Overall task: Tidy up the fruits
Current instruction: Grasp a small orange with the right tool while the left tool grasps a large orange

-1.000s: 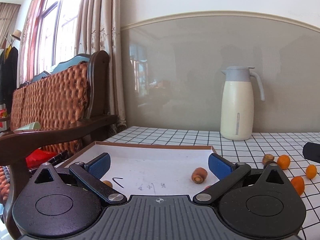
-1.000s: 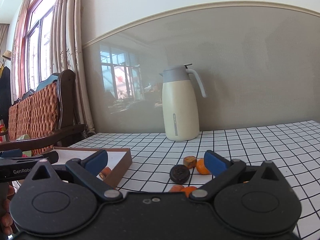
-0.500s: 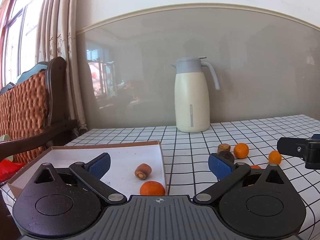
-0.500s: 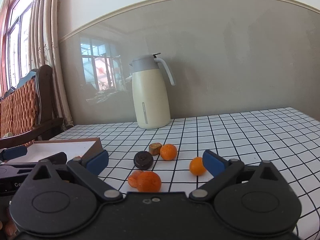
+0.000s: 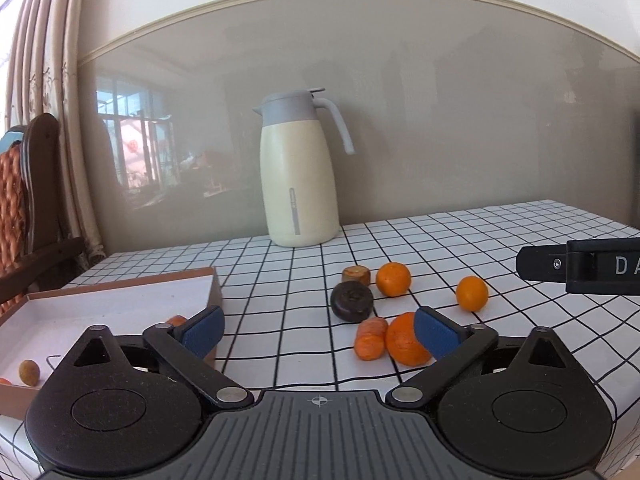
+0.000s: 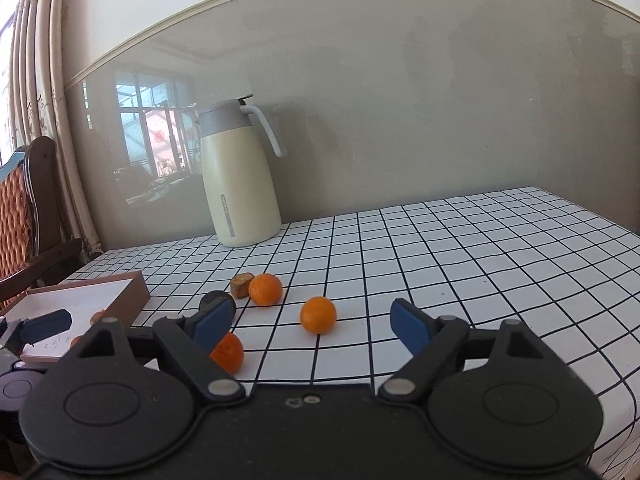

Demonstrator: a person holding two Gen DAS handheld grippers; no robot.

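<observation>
Both wrist views sit low over the checked table [image 5: 500,240], facing the far wall. Both share the jug [image 5: 298,184] [image 6: 238,184]; the left view sits further left.

Legible markings, two entries:

- White letters "DA", cut off by the picture's right edge, on the black body of the right gripper [image 5: 592,266], left wrist view.
- Faint handwritten marks on the white floor of the cardboard tray [image 6: 76,300], right wrist view; unreadable.

Thermos jug [image 5: 298,176]: grey vertical strip, no readable text.
</observation>
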